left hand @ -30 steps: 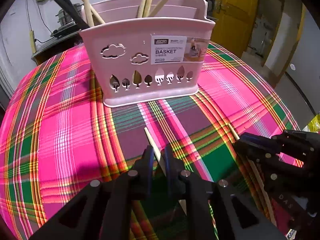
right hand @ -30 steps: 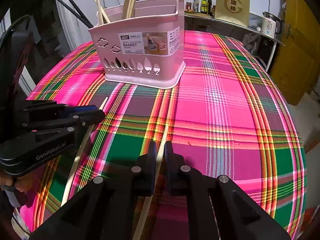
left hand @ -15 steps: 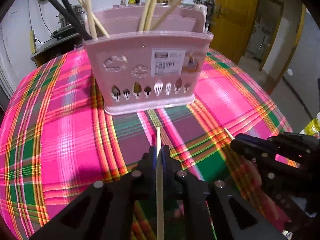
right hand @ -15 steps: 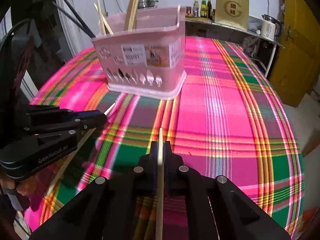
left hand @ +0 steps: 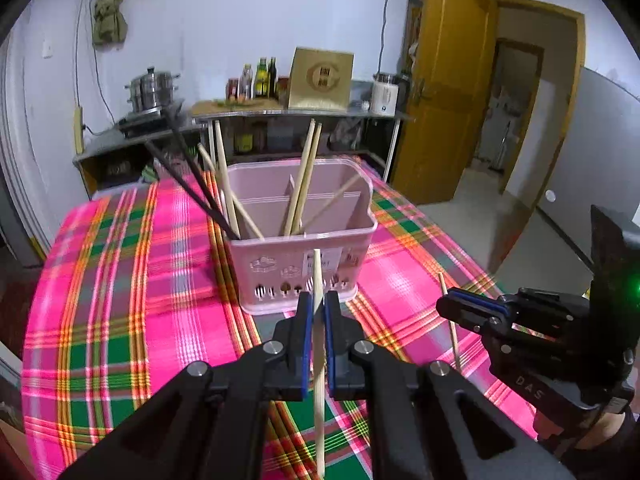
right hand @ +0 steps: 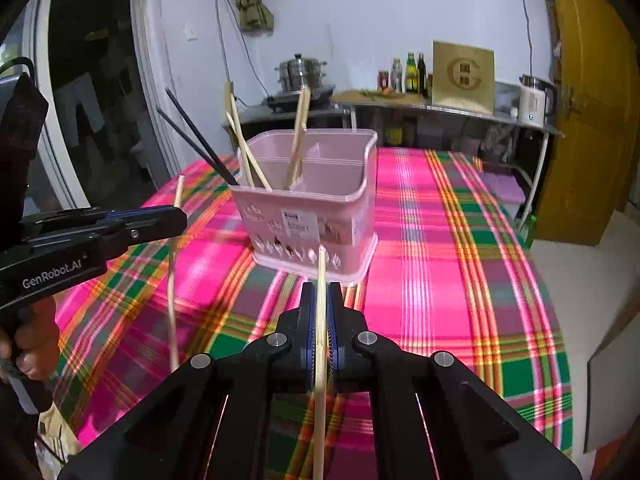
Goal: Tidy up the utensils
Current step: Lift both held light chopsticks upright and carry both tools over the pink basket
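A pink plastic basket [left hand: 304,240] [right hand: 320,208] stands on the plaid tablecloth, with black and wooden chopsticks leaning in its compartments. My left gripper [left hand: 318,300] is shut on a wooden chopstick [left hand: 317,268], held in the air just short of the basket's front wall. In the right wrist view that gripper [right hand: 180,216] enters from the left with its chopstick [right hand: 172,280] hanging down. My right gripper [right hand: 321,296] is shut on a second wooden chopstick [right hand: 321,266], also lifted off the cloth, tip toward the basket. It shows at the right of the left wrist view [left hand: 444,304].
The plaid tablecloth [left hand: 120,300] covers a round table that drops away at the right [right hand: 560,320]. Behind it a metal counter [right hand: 440,108] carries a steel pot [left hand: 152,90], bottles, a gold box and a kettle. A yellow door [left hand: 448,100] stands at the right. A person's hand [right hand: 28,344] holds the left gripper.
Both grippers shut on a chopstick lying on the cloth, then rose with it. The basket now sits lower in both views, with its open top showing.
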A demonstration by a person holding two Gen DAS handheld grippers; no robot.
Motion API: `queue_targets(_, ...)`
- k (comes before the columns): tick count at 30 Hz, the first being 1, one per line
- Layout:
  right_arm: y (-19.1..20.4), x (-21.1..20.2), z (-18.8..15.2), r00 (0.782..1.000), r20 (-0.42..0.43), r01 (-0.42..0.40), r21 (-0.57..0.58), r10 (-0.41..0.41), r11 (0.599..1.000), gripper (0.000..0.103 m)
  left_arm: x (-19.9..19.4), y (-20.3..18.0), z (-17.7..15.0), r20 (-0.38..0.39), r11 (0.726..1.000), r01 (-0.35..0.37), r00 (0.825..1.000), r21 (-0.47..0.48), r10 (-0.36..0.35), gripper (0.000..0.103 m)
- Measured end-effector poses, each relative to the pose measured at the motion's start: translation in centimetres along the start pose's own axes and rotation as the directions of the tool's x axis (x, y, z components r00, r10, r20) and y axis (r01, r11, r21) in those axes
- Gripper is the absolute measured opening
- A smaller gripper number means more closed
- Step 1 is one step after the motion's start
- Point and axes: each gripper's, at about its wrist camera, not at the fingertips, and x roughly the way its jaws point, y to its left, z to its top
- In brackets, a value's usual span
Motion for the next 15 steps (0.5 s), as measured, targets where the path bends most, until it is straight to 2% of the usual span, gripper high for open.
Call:
queue_targets(6, 0.5, -2.3, 1.1, 0.998, 0.066, -0.004, -0.009, 0.004, 1.000, 0.005, -2.5, -0.4, 0.7, 0.054, 1.000, 0.008, 0.998, 0.019, -0.009, 0.006)
queue_targets(15, 0.8, -4.3, 1.3, 0.993, 0.117, -0.019, -0.015, 0.021, 1.000, 0.005, -3.9, -0.6, 0.7, 0.079, 1.000, 0.014, 0.997, 0.020, -0.016, 0.006)
